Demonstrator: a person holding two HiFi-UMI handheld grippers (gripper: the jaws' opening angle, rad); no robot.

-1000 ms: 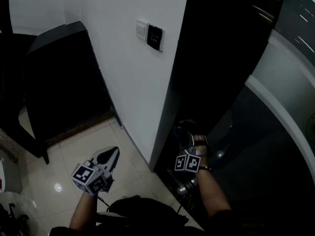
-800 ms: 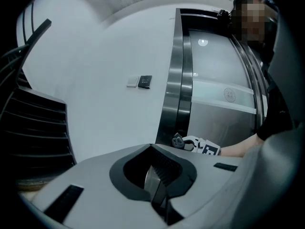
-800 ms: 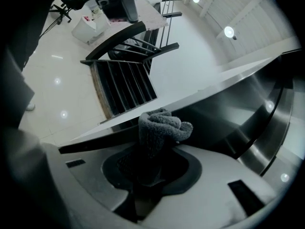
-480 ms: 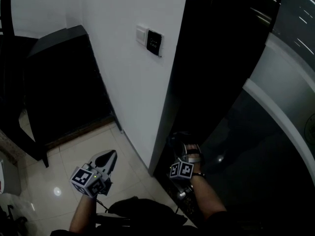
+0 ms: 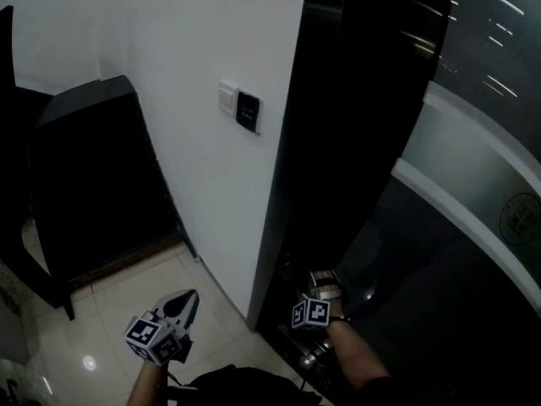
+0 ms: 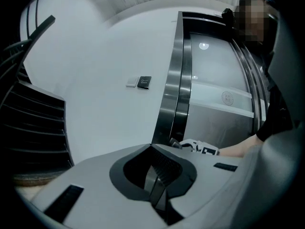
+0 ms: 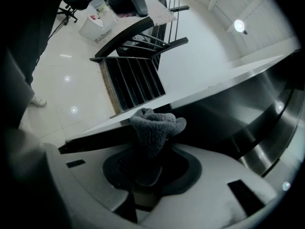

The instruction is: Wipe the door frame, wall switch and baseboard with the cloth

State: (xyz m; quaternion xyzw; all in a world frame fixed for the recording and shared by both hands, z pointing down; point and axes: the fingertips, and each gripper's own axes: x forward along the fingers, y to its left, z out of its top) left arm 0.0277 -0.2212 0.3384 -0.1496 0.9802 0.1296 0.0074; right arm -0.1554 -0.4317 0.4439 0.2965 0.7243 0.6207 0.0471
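Left gripper point(image 5: 184, 303) at 7 o'clock over floor tiles point(image 5: 101, 311), jaws together, nothing between them. Wall switch point(image 5: 239, 108) on the wall, 11 o'clock of centre. Right gripper point(image 5: 325, 284) at 5 o'clock, clamped on grey cloth point(image 7: 155, 125), low by the dark door frame point(image 5: 355, 125).

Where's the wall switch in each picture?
Head view: the wall switch is in the upper middle, on the white wall, left of the dark door frame.
Left gripper view: small, just above the middle, again left of the frame.
Right gripper view: not in it.
Shared landmark: the door frame.
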